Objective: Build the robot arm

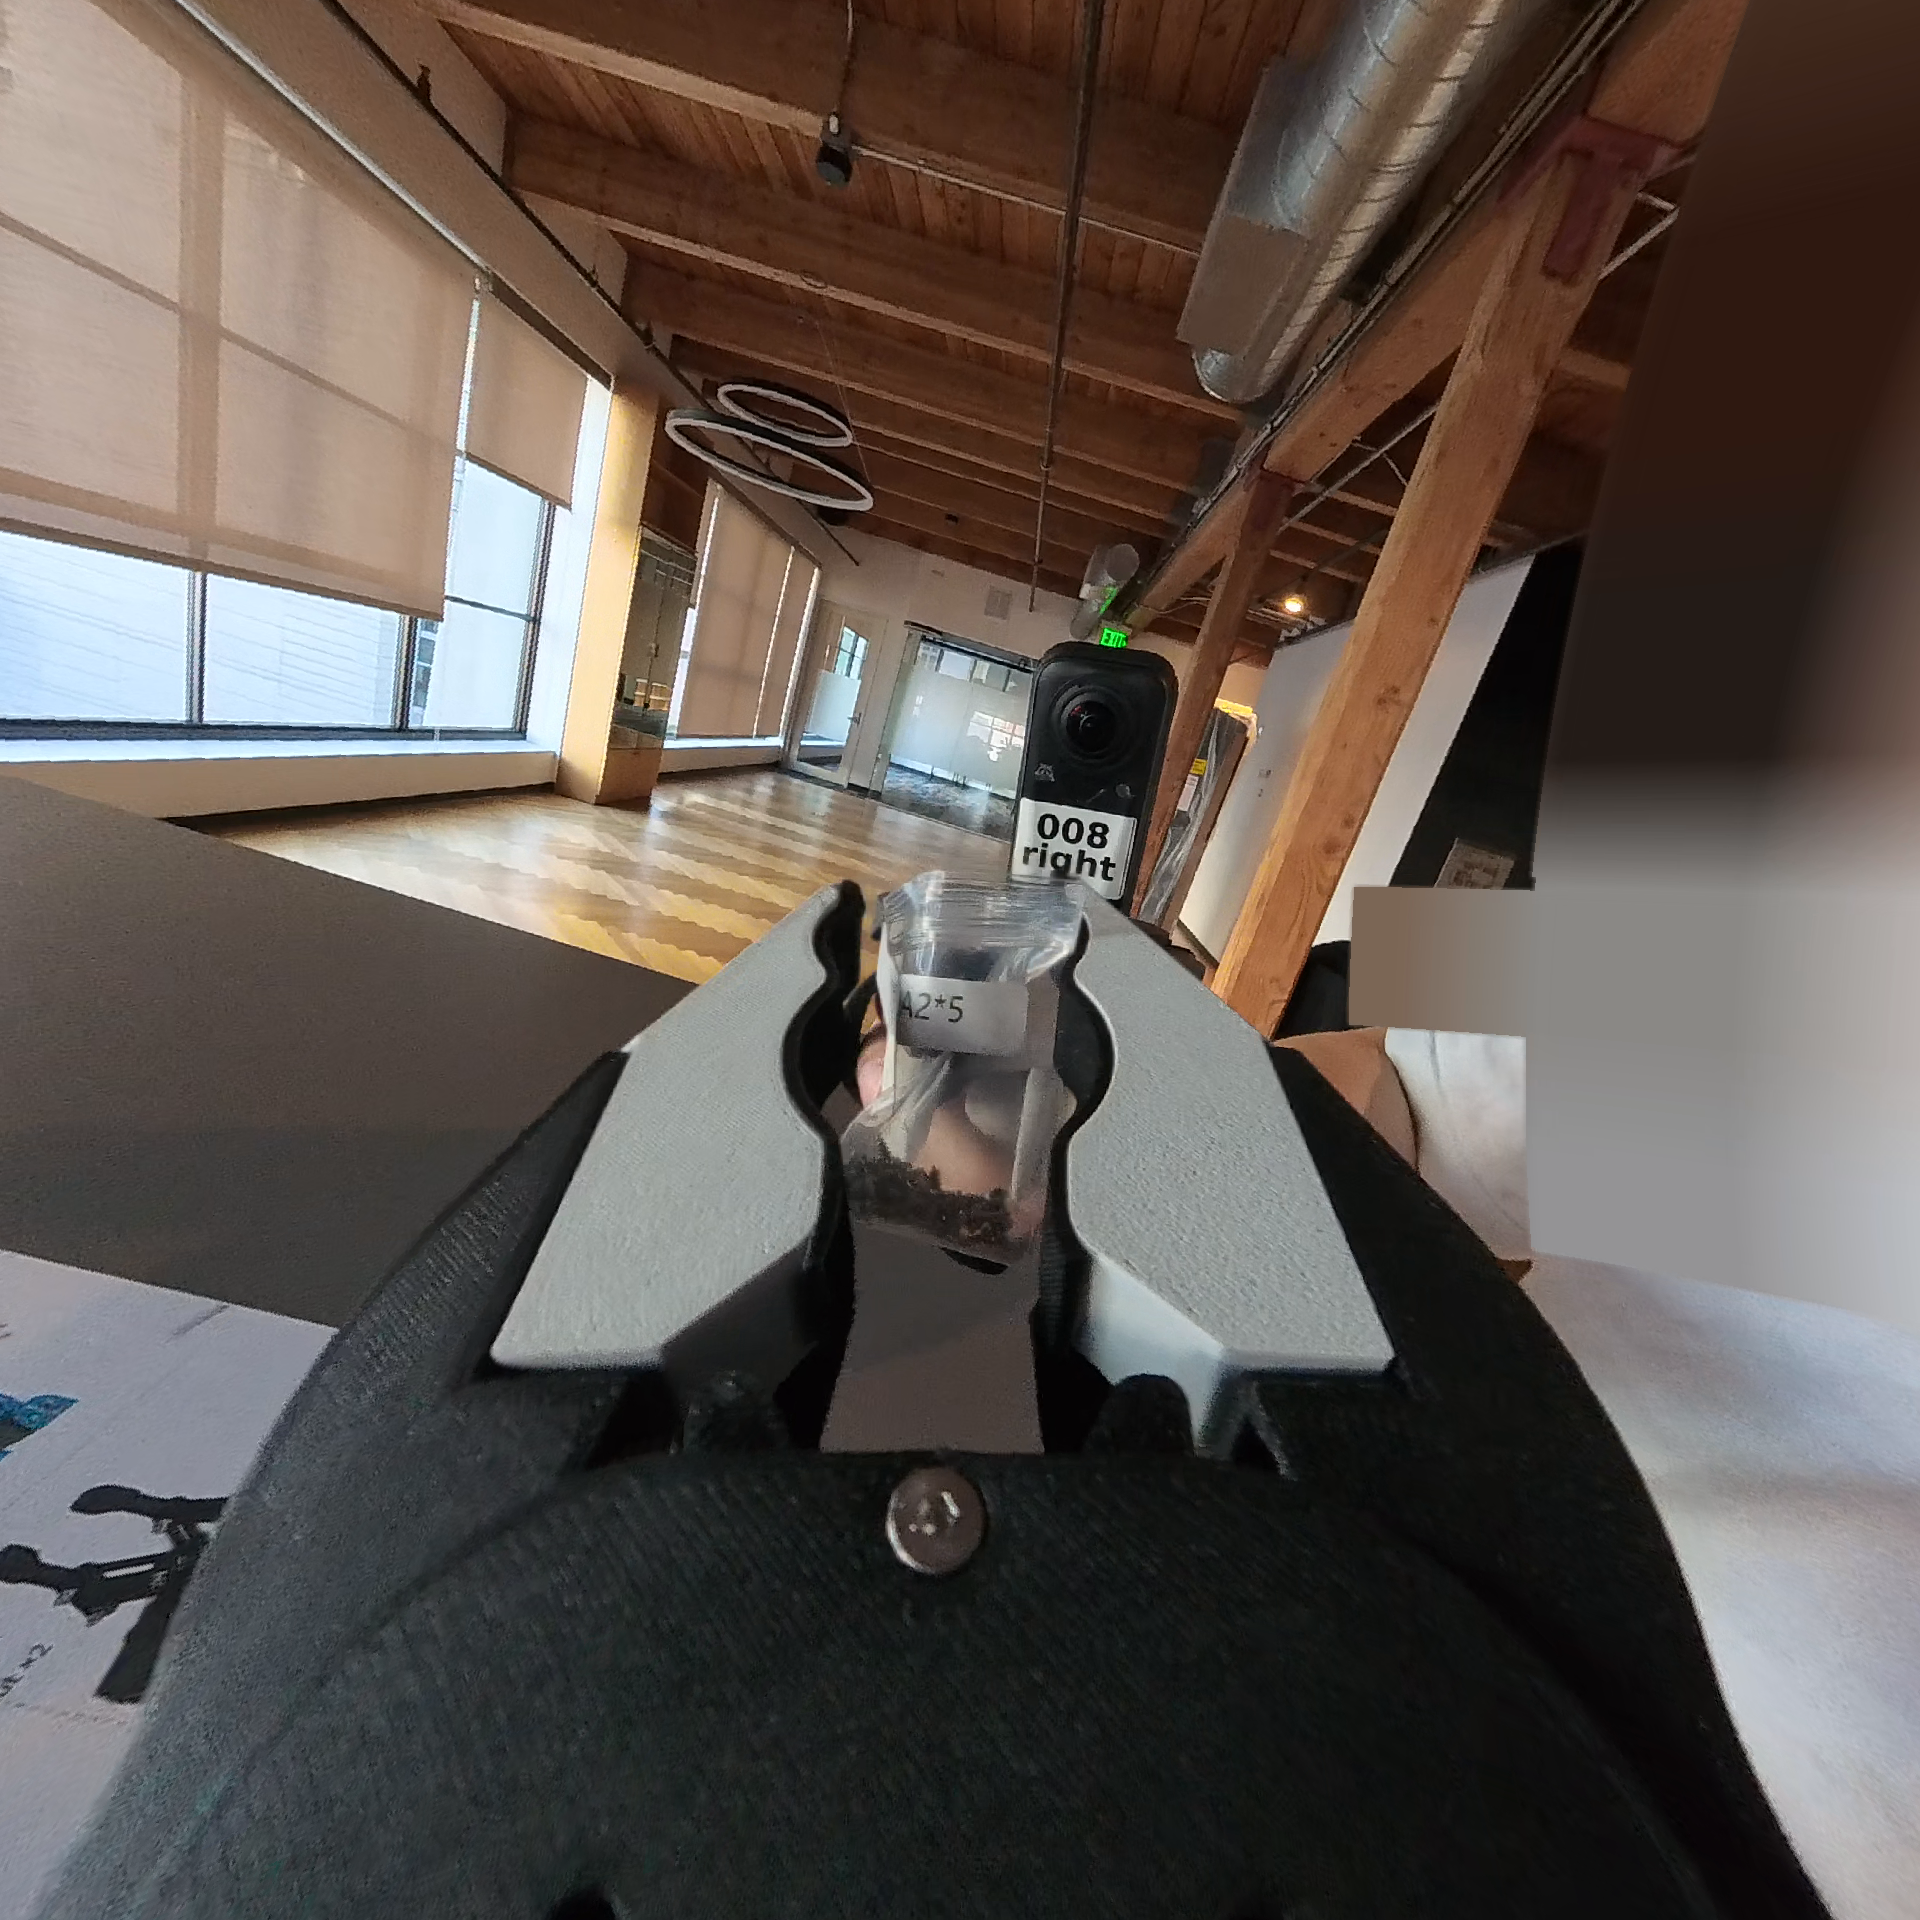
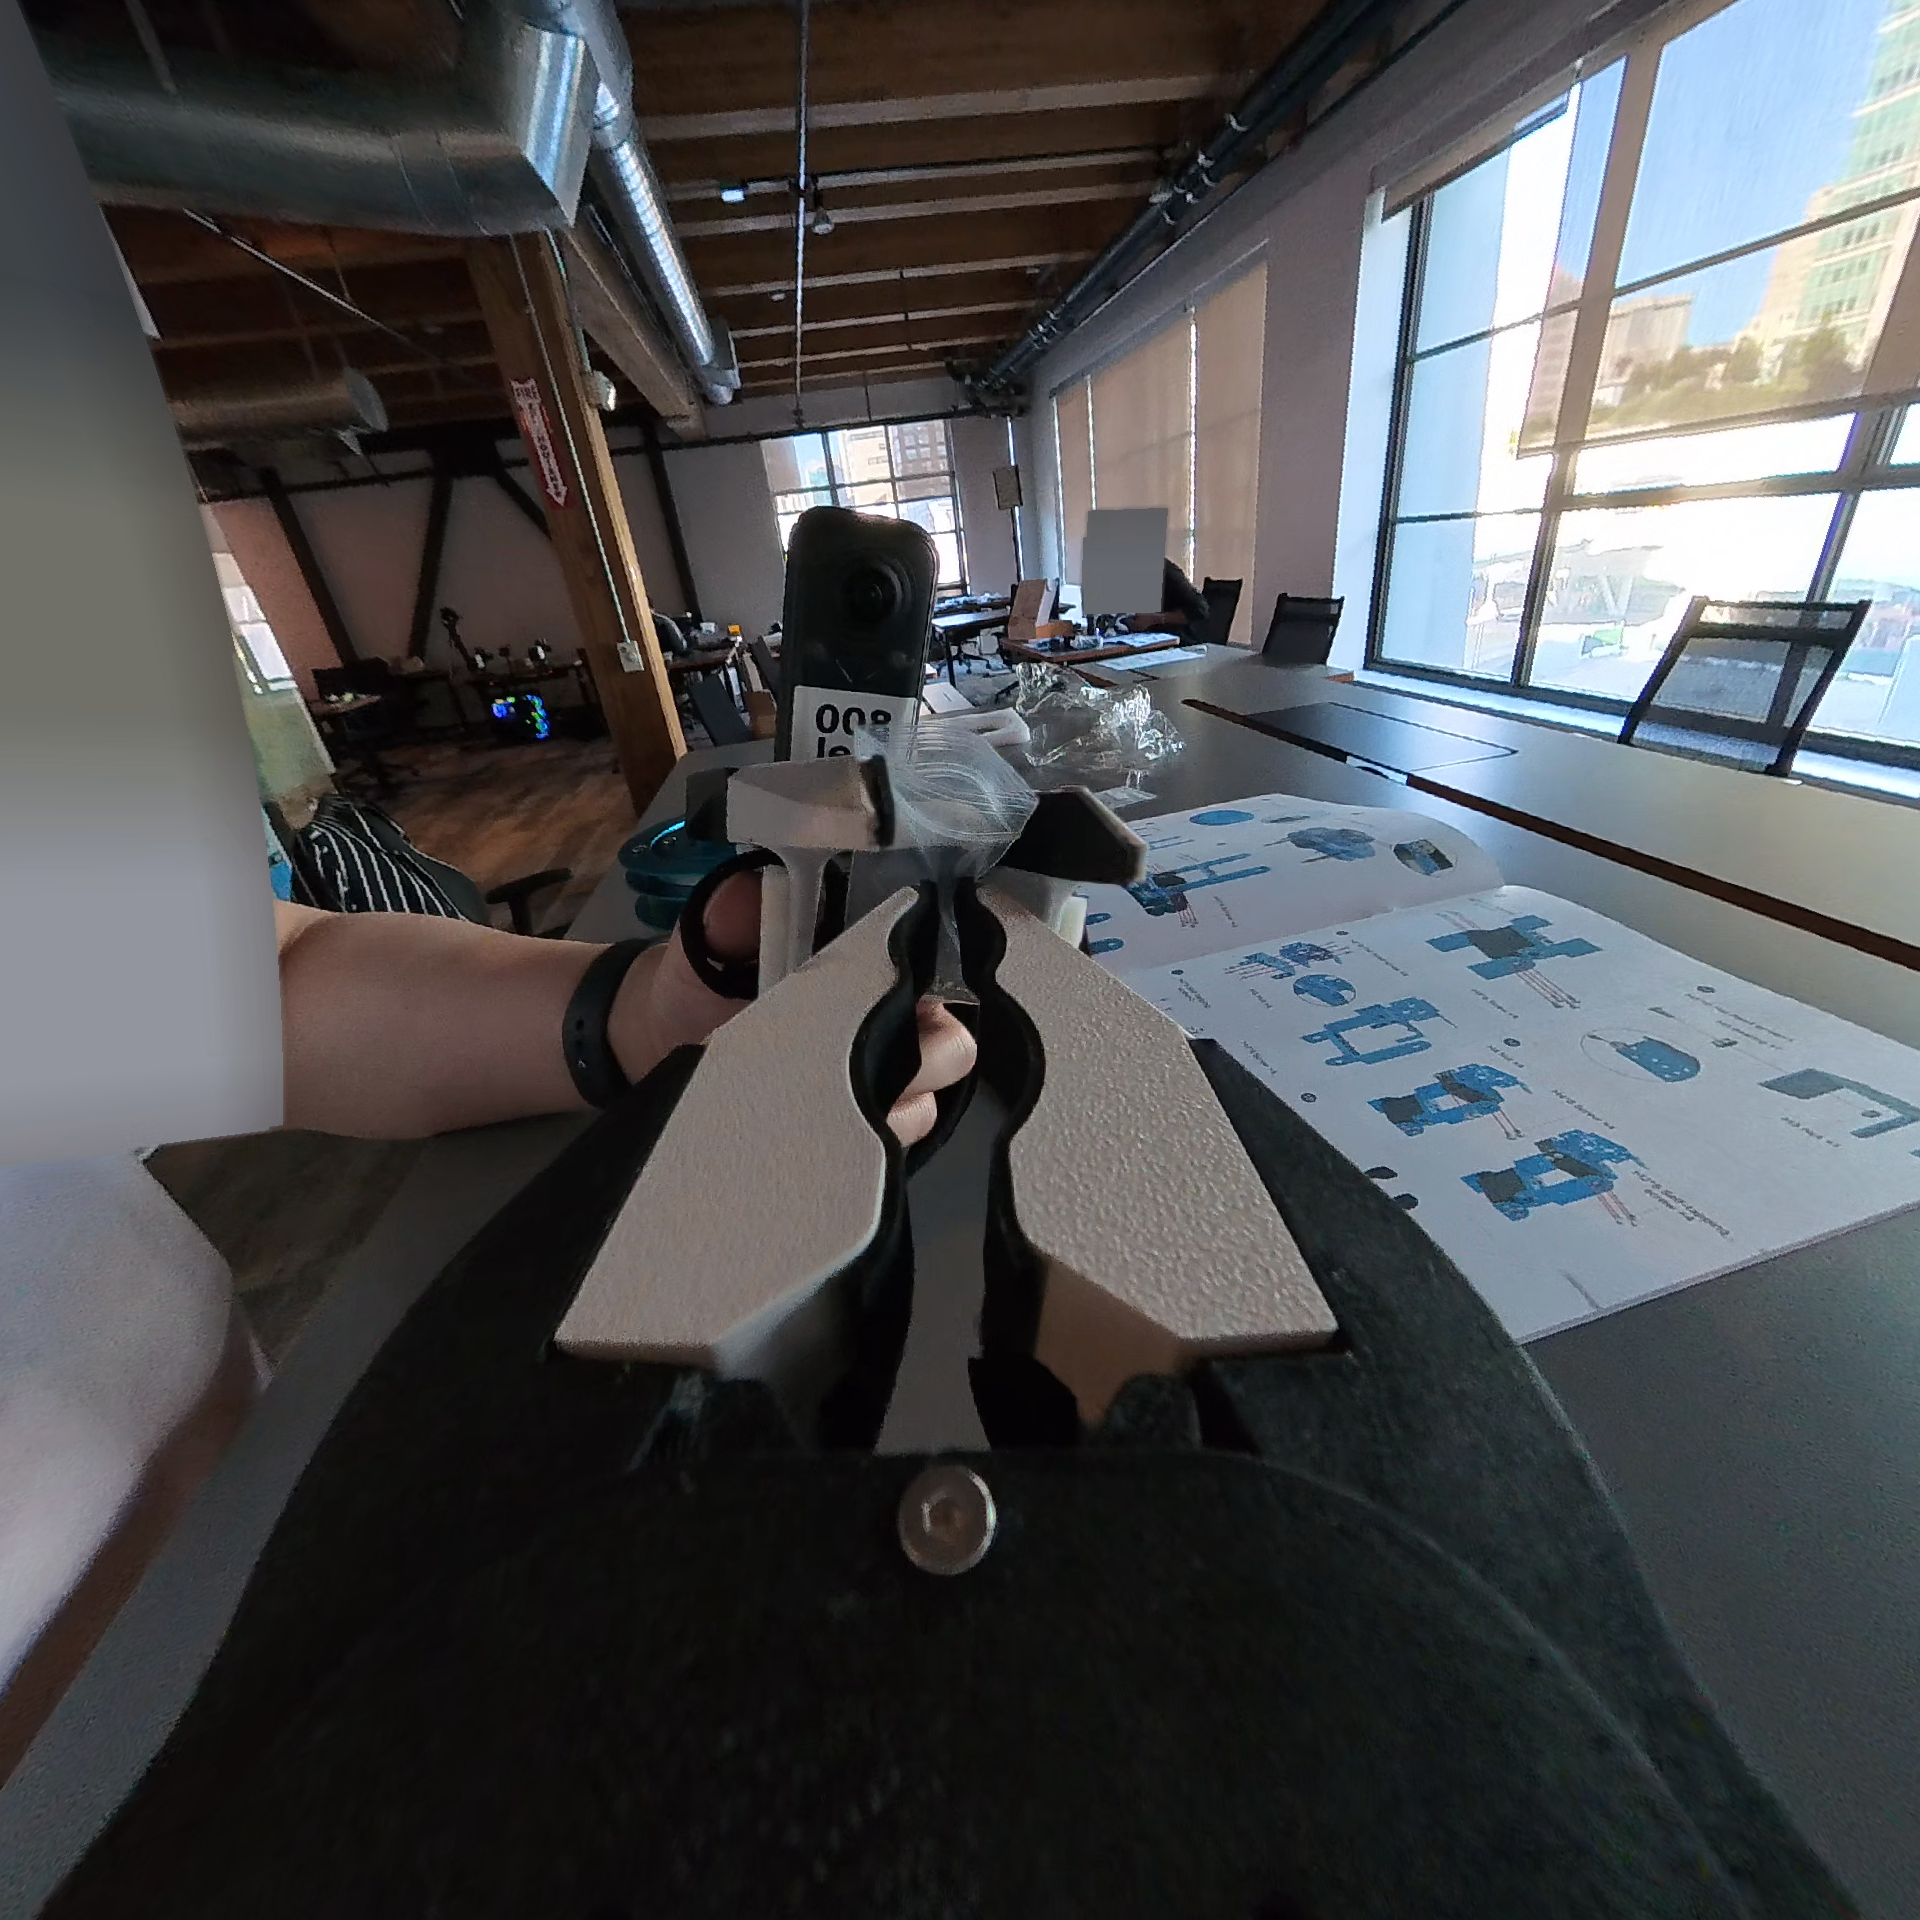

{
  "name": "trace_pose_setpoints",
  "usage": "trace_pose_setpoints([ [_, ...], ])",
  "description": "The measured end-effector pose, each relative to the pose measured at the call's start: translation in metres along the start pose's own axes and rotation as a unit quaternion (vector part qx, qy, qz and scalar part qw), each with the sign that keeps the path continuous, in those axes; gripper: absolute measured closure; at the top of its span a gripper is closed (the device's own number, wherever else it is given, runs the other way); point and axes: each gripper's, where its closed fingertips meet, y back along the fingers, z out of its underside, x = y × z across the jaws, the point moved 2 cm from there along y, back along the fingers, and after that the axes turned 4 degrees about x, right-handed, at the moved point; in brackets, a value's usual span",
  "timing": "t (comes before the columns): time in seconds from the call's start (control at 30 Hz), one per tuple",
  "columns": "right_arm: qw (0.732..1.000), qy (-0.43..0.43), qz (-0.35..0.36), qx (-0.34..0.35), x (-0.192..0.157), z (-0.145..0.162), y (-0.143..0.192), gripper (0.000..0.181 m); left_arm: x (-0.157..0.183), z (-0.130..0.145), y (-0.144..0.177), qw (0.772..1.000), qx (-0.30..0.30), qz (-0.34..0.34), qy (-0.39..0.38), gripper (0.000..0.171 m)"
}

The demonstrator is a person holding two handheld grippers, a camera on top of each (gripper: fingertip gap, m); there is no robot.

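Observation:
A small clear plastic bag (image 1: 961, 1049) with a white label and tiny dark screws in its bottom sits between my left gripper's grey fingers (image 1: 675, 1143). My left gripper (image 1: 971, 935) is shut on the bag and holds it above the table. My right gripper (image 2: 948, 914) is shut on a thin edge of the same bag (image 2: 961, 805). It faces the left gripper (image 2: 951, 821) at close range. The right gripper's black camera (image 1: 1096, 769) shows just behind the bag. A person's hand (image 2: 665, 987) with a black wristband holds the left gripper.
An open booklet (image 2: 1507, 1039) with blue diagrams lies on the dark table (image 2: 1714, 1455) to the right, and shows in the left wrist view (image 1: 114, 1455). Crumpled clear plastic (image 2: 1091, 727) and teal round parts (image 2: 649, 862) lie farther back. A wooden post (image 2: 582, 561) stands behind. Less than 4 cm separates the two grippers' tips.

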Motion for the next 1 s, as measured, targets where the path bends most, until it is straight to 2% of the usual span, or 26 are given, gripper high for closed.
trace_pose_setpoints([
  [0.2, 1.000, 0.016, 0.006, -0.011, 0.003, 0.001, 0.002, 0.181, -0.004, 0.001, 0.001, 1.000, -0.015, -0.013, -0.006, 0.124],
  [0.3, 0.999, 0.043, 0.015, -0.025, 0.005, 0.002, 0.004, 0.181, -0.010, -0.001, 0.005, 0.998, -0.039, -0.040, -0.040, 0.112],
  [0.4, 0.996, 0.069, 0.030, -0.049, 0.009, 0.006, 0.006, 0.181, -0.008, -0.008, 0.010, 0.995, -0.050, -0.053, -0.067, 0.111],
  [0.57, 0.979, 0.158, 0.068, -0.106, 0.022, 0.017, 0.013, 0.181, -0.025, -0.022, 0.024, 0.988, -0.049, -0.136, -0.049, 0.125],
  [0.67, 0.960, 0.218, 0.089, -0.149, 0.031, 0.026, 0.016, 0.181, -0.038, -0.009, 0.032, 0.975, -0.114, -0.185, -0.040, 0.146],
  [0.77, 0.943, 0.259, 0.098, -0.186, 0.034, 0.038, 0.016, 0.181, -0.043, 0.010, 0.035, 0.959, -0.183, -0.214, -0.041, 0.147],
  [0.87, 0.941, 0.254, 0.093, -0.205, 0.034, 0.049, 0.013, 0.181, -0.044, 0.021, 0.037, 0.950, -0.217, -0.222, -0.035, 0.149],
  [1.0, 0.947, 0.223, 0.091, -0.213, 0.038, 0.056, 0.011, 0.181, -0.044, 0.015, 0.040, 0.950, -0.212, -0.229, -0.026, 0.150],
])
